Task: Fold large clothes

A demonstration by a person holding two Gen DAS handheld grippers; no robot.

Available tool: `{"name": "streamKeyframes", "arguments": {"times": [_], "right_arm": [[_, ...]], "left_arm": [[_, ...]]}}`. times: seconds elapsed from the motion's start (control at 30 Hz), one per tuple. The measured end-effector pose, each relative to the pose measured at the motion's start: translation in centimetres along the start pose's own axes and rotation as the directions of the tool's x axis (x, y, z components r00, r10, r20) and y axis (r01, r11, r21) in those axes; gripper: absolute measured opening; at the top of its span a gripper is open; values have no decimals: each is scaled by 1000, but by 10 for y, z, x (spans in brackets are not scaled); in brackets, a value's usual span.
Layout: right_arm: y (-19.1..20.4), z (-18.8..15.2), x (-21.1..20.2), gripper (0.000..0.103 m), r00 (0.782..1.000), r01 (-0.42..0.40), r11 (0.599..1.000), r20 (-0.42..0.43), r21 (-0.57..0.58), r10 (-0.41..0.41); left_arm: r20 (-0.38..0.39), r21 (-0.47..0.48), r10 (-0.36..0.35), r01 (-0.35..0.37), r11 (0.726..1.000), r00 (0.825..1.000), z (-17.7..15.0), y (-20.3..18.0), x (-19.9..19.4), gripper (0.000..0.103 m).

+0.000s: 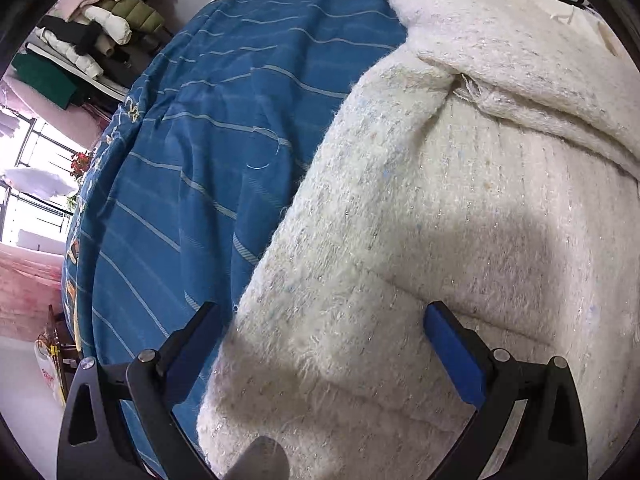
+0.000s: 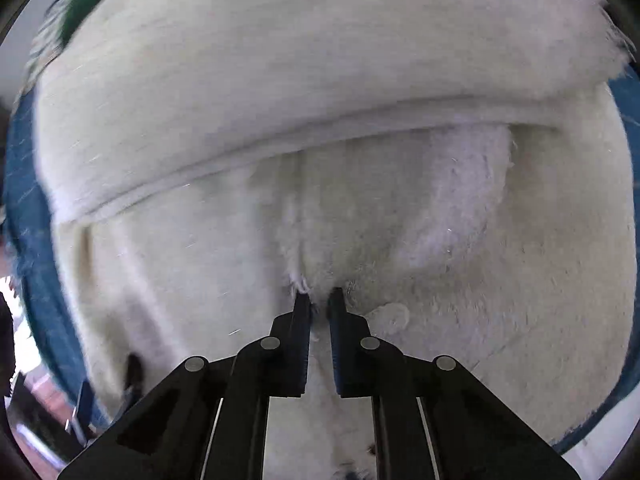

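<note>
Right wrist: right gripper (image 2: 319, 300) pinches sweater (image 2: 240, 100); left gripper (image 1: 324, 316) wide, straddling it.

Open blue bedspread (image 1: 192, 168) stretches left and far, free passage there; the bulky white sweater (image 1: 420, 220) blocks everything right, heaped clothes (image 1: 100, 20) crowding far left.

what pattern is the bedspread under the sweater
Blue with thin pale stripes on the bedspread, clearest in the left wrist view.

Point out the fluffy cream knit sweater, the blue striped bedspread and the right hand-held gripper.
fluffy cream knit sweater (image 1: 420, 208), left wrist view, body panel.
blue striped bedspread (image 1: 208, 128), left wrist view, bare middle.
right hand-held gripper (image 2: 319, 300), right wrist view, between fingertips.
</note>
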State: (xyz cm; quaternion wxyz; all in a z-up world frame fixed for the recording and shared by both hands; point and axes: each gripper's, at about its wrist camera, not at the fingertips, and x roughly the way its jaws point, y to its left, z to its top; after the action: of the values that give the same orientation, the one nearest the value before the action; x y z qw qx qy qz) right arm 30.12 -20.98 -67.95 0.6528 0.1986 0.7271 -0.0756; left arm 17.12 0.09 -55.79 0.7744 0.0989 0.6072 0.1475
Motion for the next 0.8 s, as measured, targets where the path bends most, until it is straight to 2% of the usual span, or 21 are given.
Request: {"name": "streamKeyframes", "arguments": {"times": [0.07,0.17,0.2,0.27,0.3,0.33,0.4,0.47,0.57,0.67,0.7,0.73,0.77,0.8], "right_arm": [[9,-4,-3,9,1000,-30,998,-8,-47,30],[0,0,-7,11,995,-82,993,-58,-80,78],[-6,3,-11,14,991,-118,989,-79,-92,111],[-44,13,-33,20,974,-202,976,-122,-76,192],[-68,15,-50,31,965,-240,969,-127,-65,231],[-89,11,-66,47,967,-234,970,-116,-60,227],[-144,-5,-92,57,983,-172,984,-69,-44,169],[-206,-18,-111,57,995,-91,996,-47,24,92],[-288,-27,-98,57,998,-25,993,-61,112,32],[-348,-33,-72,57,991,-62,987,-107,148,78],[-356,-36,-62,50,987,-87,987,-123,132,103],[-357,-37,-50,21,980,-120,987,-143,110,135],[-357,-40,-42,14,974,-134,987,-173,88,148],[-357,-43,-37,12,971,-139,988,-187,65,149]], "left_arm": [[-11,-1,-10,10,1000,1000,2,0,6,103],[-7,-33,-26,26,999,1000,3,0,10,103],[-3,-41,-25,25,999,1000,3,-1,10,103],[7,-53,-13,13,999,1000,3,-3,10,103],[9,-49,-5,5,999,1000,3,-4,9,103],[5,-38,3,-3,999,1000,3,-5,7,103],[-10,-34,17,-18,999,1000,5,-5,1,103],[-22,-56,24,-25,998,999,4,-5,-11,103],[-8,-82,23,-24,996,1000,-4,-14,-43,103],[14,-69,34,-33,997,999,-22,-42,-81,103],[16,-63,42,-41,997,999,-29,-55,-91,103],[16,-55,46,-45,997,999,-39,-70,-101,103],[13,-45,57,-57,997,998,-48,-84,-106,103],[2,-30,74,-74,997,997,-58,-100,-108,103]]}}
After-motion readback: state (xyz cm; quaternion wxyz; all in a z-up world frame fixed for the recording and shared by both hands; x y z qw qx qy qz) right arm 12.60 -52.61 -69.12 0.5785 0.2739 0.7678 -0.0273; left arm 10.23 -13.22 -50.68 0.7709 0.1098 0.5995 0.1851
